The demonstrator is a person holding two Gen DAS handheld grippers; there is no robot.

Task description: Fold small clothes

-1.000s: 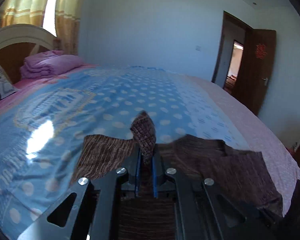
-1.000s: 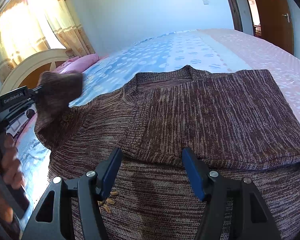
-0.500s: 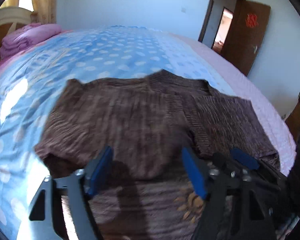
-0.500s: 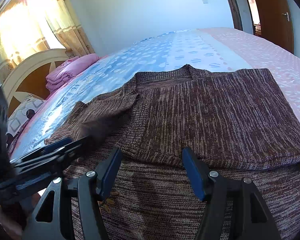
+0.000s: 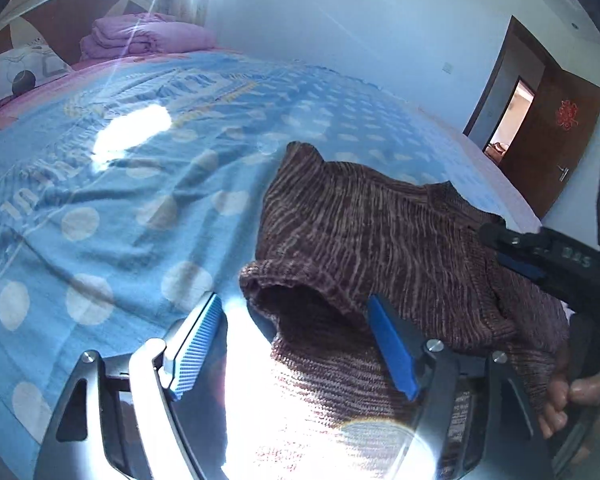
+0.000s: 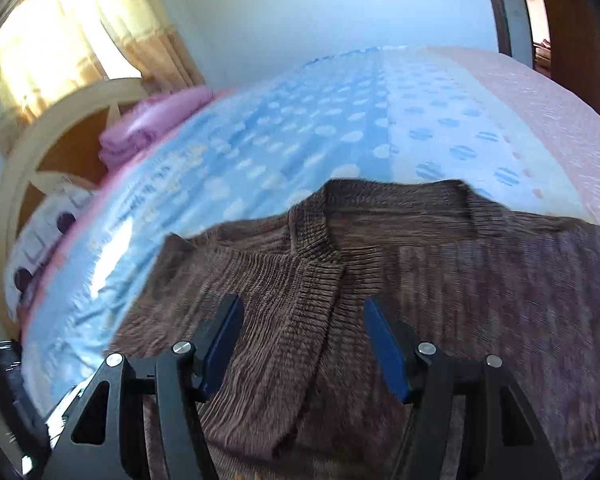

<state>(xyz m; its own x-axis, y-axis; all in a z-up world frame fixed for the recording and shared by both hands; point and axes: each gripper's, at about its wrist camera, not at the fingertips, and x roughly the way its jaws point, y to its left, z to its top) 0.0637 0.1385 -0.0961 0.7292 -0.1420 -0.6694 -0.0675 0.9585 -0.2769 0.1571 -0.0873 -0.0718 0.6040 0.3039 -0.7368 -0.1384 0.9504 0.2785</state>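
Your brown knit cardigan lies flat on the bed's blue dotted cover, its sleeves folded in across the front. From your left wrist you see the open cuff of a folded sleeve gaping just ahead of your left gripper, whose jaws stand wide and have just been opening, pressing on nothing. That view alone shows your right gripper from the side, over the cardigan's far edge, with your hand beneath. Your right wrist view, blurred, shows the ribbed neckline; the right gripper's pads stand apart over the knit, just closing somewhat, nothing clamped. No containers appear.
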